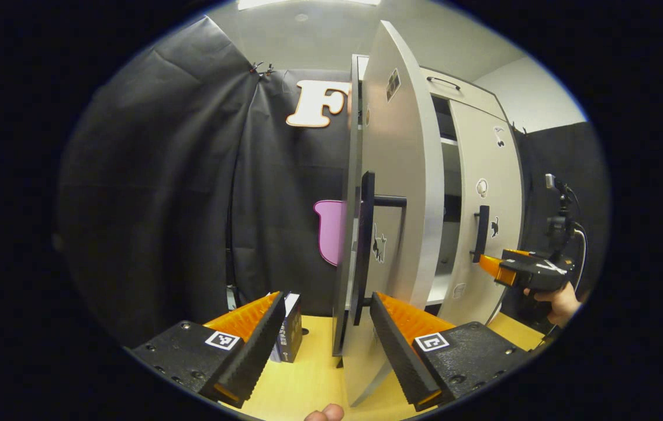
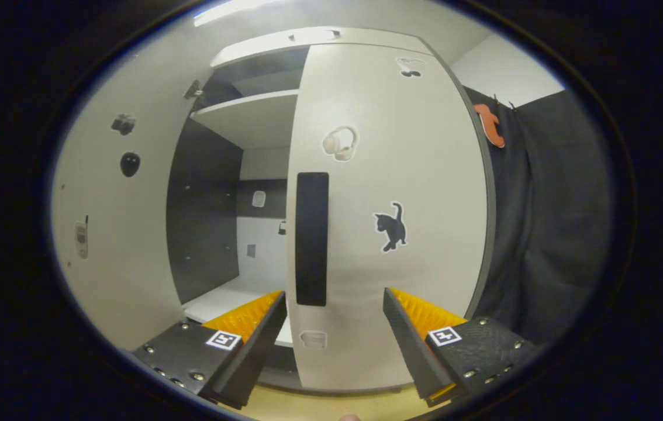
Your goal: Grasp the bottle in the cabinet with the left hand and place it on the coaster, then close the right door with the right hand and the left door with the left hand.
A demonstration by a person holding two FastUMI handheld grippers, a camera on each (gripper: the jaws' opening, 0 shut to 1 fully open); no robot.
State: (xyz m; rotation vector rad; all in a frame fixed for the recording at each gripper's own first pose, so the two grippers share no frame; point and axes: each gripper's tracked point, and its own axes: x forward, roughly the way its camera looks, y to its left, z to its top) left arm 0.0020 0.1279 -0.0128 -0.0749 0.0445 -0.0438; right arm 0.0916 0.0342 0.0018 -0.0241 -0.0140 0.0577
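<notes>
In the left gripper view a yellow desk point(image 1: 314, 374) runs under a pale cabinet point(image 1: 460, 93), with black cloth walling the booth from nine to twelve o'clock and a small dark box point(image 1: 289, 336) standing on the desk at about seven. The left tool point(image 1: 327, 327) is spread wide and holds nothing; the left door point(image 1: 401, 193) stands edge-on just ahead at twelve o'clock, its black handle point(image 1: 366, 245) rising between the fingers without touching them. At three o'clock a hand point(image 1: 559, 301) holds the right tool point(image 1: 492, 266), its tip at the right door point(image 1: 489, 199). In the right gripper view that door point(image 2: 390, 204) faces the right tool point(image 2: 334, 318), also wide open and empty, with its handle point(image 2: 312, 237) at twelve o'clock. White shelves point(image 2: 244, 114) show at eleven.
</notes>
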